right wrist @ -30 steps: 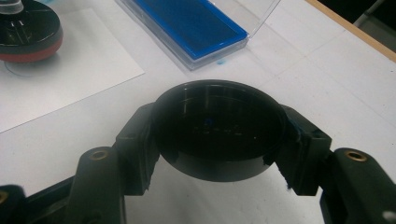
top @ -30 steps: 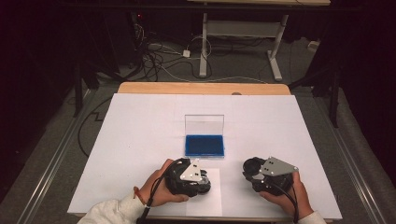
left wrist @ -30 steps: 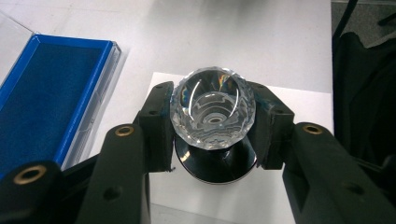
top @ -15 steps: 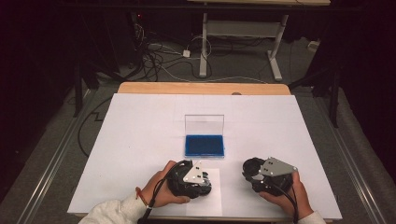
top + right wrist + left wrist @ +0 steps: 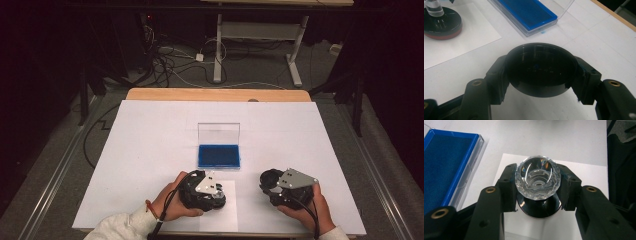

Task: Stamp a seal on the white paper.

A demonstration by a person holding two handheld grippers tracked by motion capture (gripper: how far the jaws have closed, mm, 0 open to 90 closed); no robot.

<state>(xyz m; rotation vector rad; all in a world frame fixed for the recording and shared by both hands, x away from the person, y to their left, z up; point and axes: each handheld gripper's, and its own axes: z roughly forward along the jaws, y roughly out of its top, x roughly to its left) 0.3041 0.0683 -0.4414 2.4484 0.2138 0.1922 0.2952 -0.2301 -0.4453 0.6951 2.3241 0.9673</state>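
— What did each tool hold?
— The left tool [image 5: 537,185] clamped the stamp's crystal knob [image 5: 538,178], upright on white paper [image 5: 589,173]. The right tool [image 5: 540,72] gripped the black cap [image 5: 541,68].
— And the ink pad [image 5: 218,156]?
— Just ahead, nearer the left.

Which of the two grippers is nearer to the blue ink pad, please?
Left. The left gripper sits just below the ink pad; the right gripper is farther off, to its lower right.

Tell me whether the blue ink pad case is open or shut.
Open: the ink pad case's clear lid stands upright behind it, leaving the blue pad uncovered.
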